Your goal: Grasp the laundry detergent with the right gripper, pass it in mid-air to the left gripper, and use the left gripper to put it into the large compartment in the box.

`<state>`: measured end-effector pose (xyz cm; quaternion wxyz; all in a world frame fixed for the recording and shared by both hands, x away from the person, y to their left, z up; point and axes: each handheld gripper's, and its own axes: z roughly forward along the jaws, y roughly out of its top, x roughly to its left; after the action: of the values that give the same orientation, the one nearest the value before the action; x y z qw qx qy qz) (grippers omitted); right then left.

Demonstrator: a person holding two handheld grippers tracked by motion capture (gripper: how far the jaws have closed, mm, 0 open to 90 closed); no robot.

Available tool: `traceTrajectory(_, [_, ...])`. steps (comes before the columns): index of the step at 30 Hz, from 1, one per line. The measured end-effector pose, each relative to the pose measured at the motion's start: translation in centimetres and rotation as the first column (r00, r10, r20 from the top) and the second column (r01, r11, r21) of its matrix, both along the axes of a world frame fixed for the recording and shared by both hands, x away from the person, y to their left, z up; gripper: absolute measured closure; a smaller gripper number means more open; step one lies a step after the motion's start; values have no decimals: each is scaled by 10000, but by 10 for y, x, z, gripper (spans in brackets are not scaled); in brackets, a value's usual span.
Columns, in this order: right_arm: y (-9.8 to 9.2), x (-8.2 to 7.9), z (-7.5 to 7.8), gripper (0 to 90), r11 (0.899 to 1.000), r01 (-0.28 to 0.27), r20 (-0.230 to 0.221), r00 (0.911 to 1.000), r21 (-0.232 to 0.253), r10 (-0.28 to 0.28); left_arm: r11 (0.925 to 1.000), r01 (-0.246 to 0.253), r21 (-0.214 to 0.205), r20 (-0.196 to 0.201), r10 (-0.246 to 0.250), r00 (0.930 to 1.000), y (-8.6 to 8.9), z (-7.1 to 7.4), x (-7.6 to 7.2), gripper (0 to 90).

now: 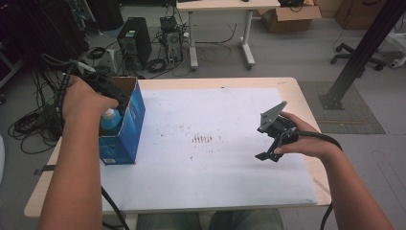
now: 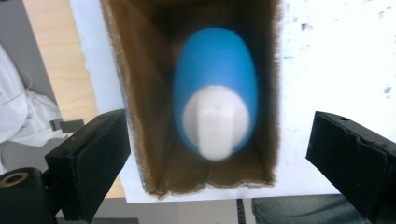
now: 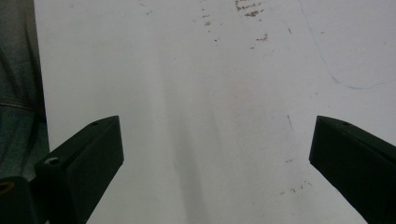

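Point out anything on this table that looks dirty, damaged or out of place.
The white sheet carries brownish specks and smears near its middle, like dried stains. The open blue box has ragged, frayed cardboard edges at its mouth. The blue bottle stands inside it, nothing spilled.

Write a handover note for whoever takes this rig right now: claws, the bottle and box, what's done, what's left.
Left claw: open, above the open top of the blue box, nothing between its jaws.
Right claw: open, holding nothing, over the white sheet on the right side of the table.
Blue bottle with white cap: standing upright inside the box, cap up, free of both claws.
Box: upright at the sheet's left edge.
Done: bottle is in the box and let go.
Left: probably just lift the left claw clear; the box top is not closed.
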<state>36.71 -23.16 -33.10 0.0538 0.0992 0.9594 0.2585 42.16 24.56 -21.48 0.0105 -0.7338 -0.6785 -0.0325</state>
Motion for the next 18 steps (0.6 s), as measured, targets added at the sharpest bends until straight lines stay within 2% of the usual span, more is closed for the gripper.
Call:
traceTrajectory(4, [-2, -1, 2, 30, 10000, 16, 33, 10000, 9, -16, 9999, 114, -33, 89, -114, 9999, -5, 5, 0, 21])
traceTrajectory(5, [-3, -2, 4, 30, 10000, 31, 63, 10000, 5, -31, 9995, 285, 106, 70, -286, 9996, -9, 9, 0, 4])
traceTrajectory(8, [-5, -3, 8, 30, 10000, 55, 136, 9999, 12, -55, 9985, 521, 143, 359, -526, 9980, -16, 16, 1, 2])
traceTrajectory(18, [-8, -5, 18, 29, 9999, 107, 254, 9996, 15, -107, 9914, 1272, 299, 437, -1285, 9908, -41, 30, 5, 2])
